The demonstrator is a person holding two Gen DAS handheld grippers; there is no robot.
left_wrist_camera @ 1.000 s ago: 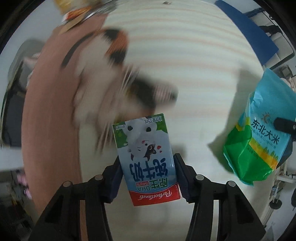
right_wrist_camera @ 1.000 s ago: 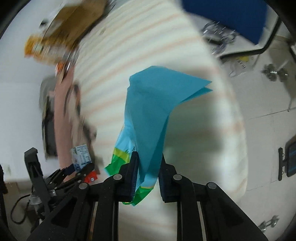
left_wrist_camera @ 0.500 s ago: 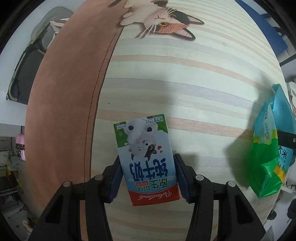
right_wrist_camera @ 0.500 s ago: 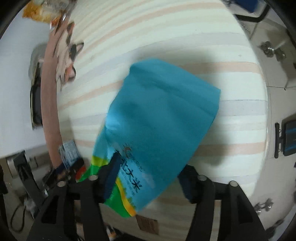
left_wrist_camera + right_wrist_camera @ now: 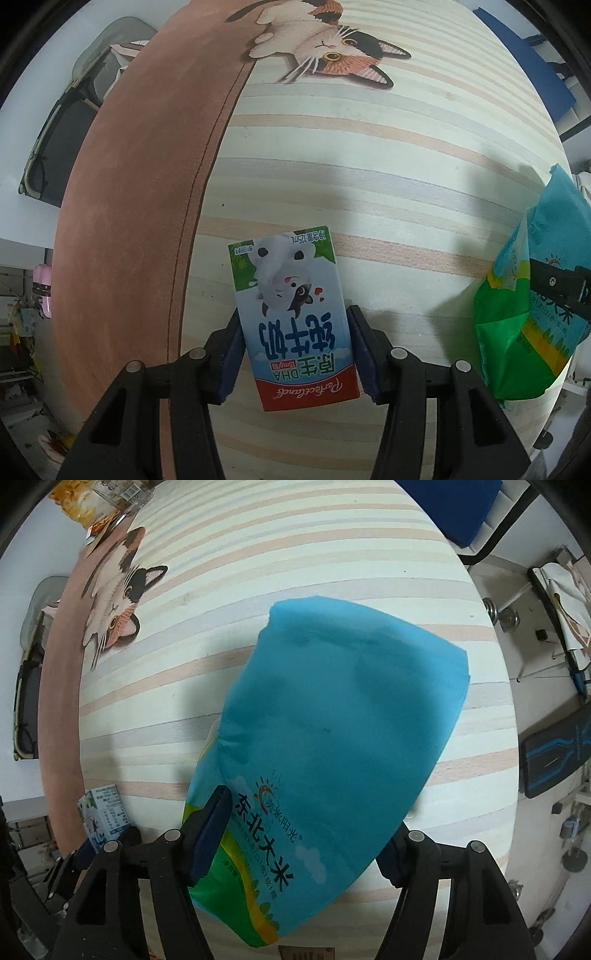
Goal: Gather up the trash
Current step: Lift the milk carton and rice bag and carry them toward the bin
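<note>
My left gripper (image 5: 293, 347) is shut on a small milk carton (image 5: 291, 317) with a cow print, held above the striped mat (image 5: 369, 147). The carton also shows in the right wrist view (image 5: 105, 818) at lower left. My right gripper (image 5: 301, 834) has its jaws spread wide, with a blue and green rice bag (image 5: 332, 738) lying between them and bulging over them. The bag also shows at the right edge of the left wrist view (image 5: 532, 314), with a black finger across it.
A cat picture (image 5: 332, 48) and a brown band (image 5: 140, 184) mark the mat's left side. Snack wrappers (image 5: 99, 498) lie at the mat's far corner. A blue chair (image 5: 458, 502) and dumbbells (image 5: 506, 613) stand off the mat to the right.
My right gripper's jaws have spread from a narrow pinch on the bag's edge to wide, and the bag now lies broad between them. Both views have swung toward the mat.
</note>
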